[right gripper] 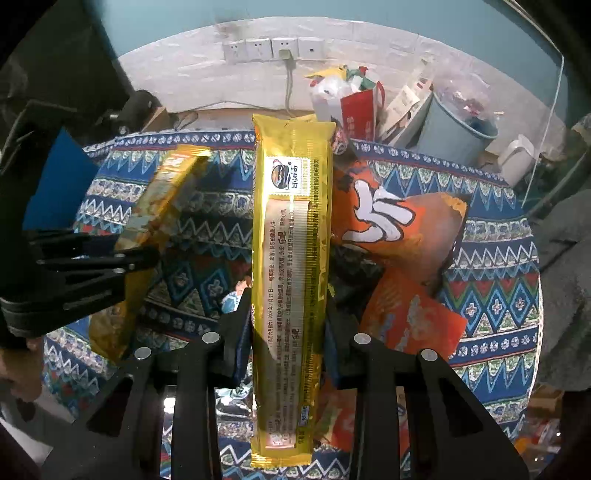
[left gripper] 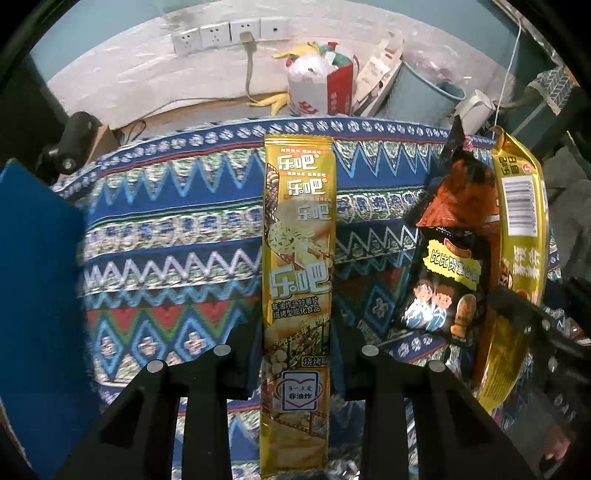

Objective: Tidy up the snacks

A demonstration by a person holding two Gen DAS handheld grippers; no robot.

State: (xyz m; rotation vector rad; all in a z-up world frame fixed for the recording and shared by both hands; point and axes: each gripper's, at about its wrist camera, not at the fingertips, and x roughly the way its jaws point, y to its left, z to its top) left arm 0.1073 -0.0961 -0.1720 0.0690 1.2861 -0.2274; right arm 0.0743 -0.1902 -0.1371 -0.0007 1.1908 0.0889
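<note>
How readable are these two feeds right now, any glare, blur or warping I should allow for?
Left wrist view: the gold packet in the left gripper is sharp and its print legible, while the tablecloth smears at left. Right wrist view: glare streaks the right gripper's gold packet. Both views bend the table edge, with dark corners.

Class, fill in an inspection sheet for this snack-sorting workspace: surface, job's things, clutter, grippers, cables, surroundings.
Surface: patterned tablecloth covers the table.
Job's things: two long gold snack packs, one front side, one back side; a black cartoon snack bag; orange snack bags.
Clutter: nothing seen beyond the snacks.
Grippers: left gripper shut on the front-side gold pack; right gripper shut on the back-side gold pack.
Cables: a cord hangs from the wall sockets.
Surroundings: blue-grey bin, stuffed bags, white kettle on the floor.
</note>
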